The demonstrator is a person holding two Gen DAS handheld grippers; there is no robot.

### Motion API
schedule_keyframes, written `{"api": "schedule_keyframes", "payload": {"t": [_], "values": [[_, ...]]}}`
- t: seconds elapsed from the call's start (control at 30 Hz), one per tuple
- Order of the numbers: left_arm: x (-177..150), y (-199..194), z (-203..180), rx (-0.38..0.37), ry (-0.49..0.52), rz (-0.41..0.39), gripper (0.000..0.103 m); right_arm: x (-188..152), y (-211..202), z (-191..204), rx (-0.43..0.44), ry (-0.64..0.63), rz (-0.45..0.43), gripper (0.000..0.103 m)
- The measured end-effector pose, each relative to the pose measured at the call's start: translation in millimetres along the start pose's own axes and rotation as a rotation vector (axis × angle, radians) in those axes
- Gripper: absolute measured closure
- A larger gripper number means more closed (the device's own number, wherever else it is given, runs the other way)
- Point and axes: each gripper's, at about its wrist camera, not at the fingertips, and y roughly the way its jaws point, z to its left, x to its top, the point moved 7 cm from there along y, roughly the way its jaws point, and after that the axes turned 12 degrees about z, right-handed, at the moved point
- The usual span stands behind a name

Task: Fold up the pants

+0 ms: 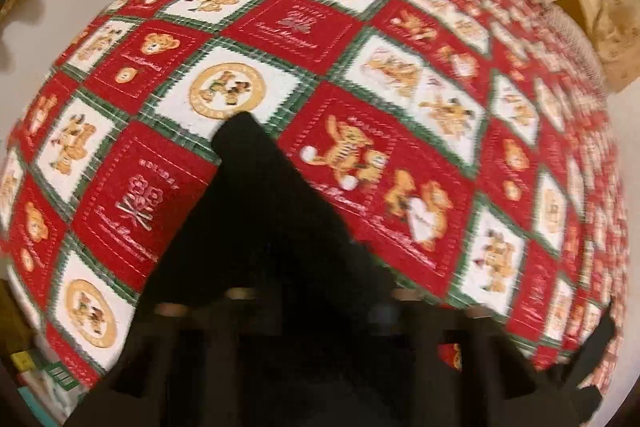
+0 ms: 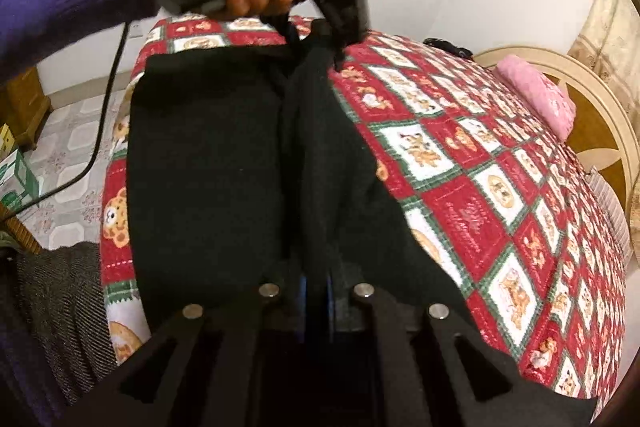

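Black pants [image 2: 200, 167] lie lengthwise on a bed with a red, white and green bear-print quilt [image 2: 480, 187]. In the right wrist view my right gripper [image 2: 318, 283] is at the bottom, shut on the near end of the pants, with cloth pinched between its jaws. At the far end a hand in a purple sleeve holds my left gripper [image 2: 338, 55], whose fingers pinch the pants' far edge and lift it slightly. In the left wrist view the black pants [image 1: 260, 227] drape up over my left gripper [image 1: 312, 291] and hide its fingertips.
A pink pillow [image 2: 536, 95] lies against the cream headboard [image 2: 600, 131] at the right. The tiled floor [image 2: 72, 155] is left of the bed, with a green and white box [image 2: 16, 179] and grey woven cloth [image 2: 60, 299]. A black cable [image 2: 108, 99] hangs from the left gripper.
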Motion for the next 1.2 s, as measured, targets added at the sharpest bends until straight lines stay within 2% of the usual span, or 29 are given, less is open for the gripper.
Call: {"api": "schedule_keyframes", "payload": {"t": [0.13, 0.2, 0.27, 0.37, 0.43, 0.53, 0.67, 0.7, 0.77, 0.87, 0.93, 0.97, 1.0, 1.03, 1.07, 1.1, 1.17, 1.2], "values": [[-11.8, -35.9, 4.8, -0.065, 0.014, -0.101, 0.088, 12.6, -24.0, -36.3, -0.074, 0.101, -0.057, 0.093], [-26.0, -62.0, 8.0, -0.117, 0.04, -0.177, 0.089, 18.5, -43.6, -49.5, -0.057, 0.156, -0.108, 0.093], [-42.6, -79.9, 16.3, -0.14, 0.058, -0.234, 0.089, 22.5, -61.2, -49.1, -0.037, 0.165, -0.148, 0.093], [-72.9, -91.3, 31.3, -0.16, 0.06, -0.276, 0.089, 20.7, -64.5, -28.2, -0.041, 0.12, -0.14, 0.093], [-93.0, -87.7, 41.7, -0.154, 0.061, -0.282, 0.089, 12.1, -58.0, -11.7, -0.037, 0.089, -0.116, 0.093], [-118.9, -63.2, 61.4, -0.071, 0.089, -0.276, 0.089, -5.1, -41.2, 10.8, -0.07, 0.044, -0.066, 0.093], [-139.7, -24.4, 87.1, -0.005, 0.072, -0.23, 0.089, -20.0, -15.8, 30.8, -0.157, -0.03, -0.018, 0.091], [-142.4, -19.5, 89.8, -0.007, 0.069, -0.232, 0.089, -23.3, -10.3, 34.1, -0.198, -0.059, -0.012, 0.09], [-146.9, -20.7, 91.1, -0.038, 0.074, -0.291, 0.089, -27.6, -3.2, 36.2, -0.244, -0.086, -0.006, 0.089], [-149.8, -21.6, 92.6, -0.05, 0.069, -0.305, 0.088, -28.8, -0.7, 31.2, -0.264, -0.078, -0.015, 0.086], [-150.9, -22.6, 95.1, -0.063, 0.072, -0.3, 0.088, -28.7, -0.5, 21.4, -0.275, -0.045, -0.013, 0.077], [-151.5, -24.1, 96.5, -0.071, 0.073, -0.293, 0.088, -28.6, -1.3, 18.3, -0.284, -0.024, -0.012, 0.062], [-153.6, -25.5, 98.7, -0.074, 0.074, -0.286, 0.088, -28.2, -3.2, 7.9, -0.28, 0.016, -0.012, 0.042], [-154.8, -27.7, 100.1, -0.07, 0.076, -0.281, 0.086, -28.7, -6.1, 3.1, -0.242, 0.051, -0.014, 0.032], [-158.1, -31.6, 103.3, -0.05, 0.082, -0.28, 0.082, -27.9, -9.9, -5.3, -0.165, 0.095, -0.023, 0.019], [-161.5, -34.4, 107.3, -0.018, 0.084, -0.286, 0.078, -27.7, -16.0, -15.7, -0.094, 0.145, -0.039, 0.018], [-168.8, -45.6, 117.6, 0.071, 0.085, -0.321, 0.065, -23.2, -30.0, -39.3, 0.027, 0.247, -0.07, 0.018], [-171.2, -52.6, 121.5, 0.1, 0.084, -0.349, 0.064, -18.8, -35.5, -51.1, 0.085, 0.287, -0.087, 0.018]]}}
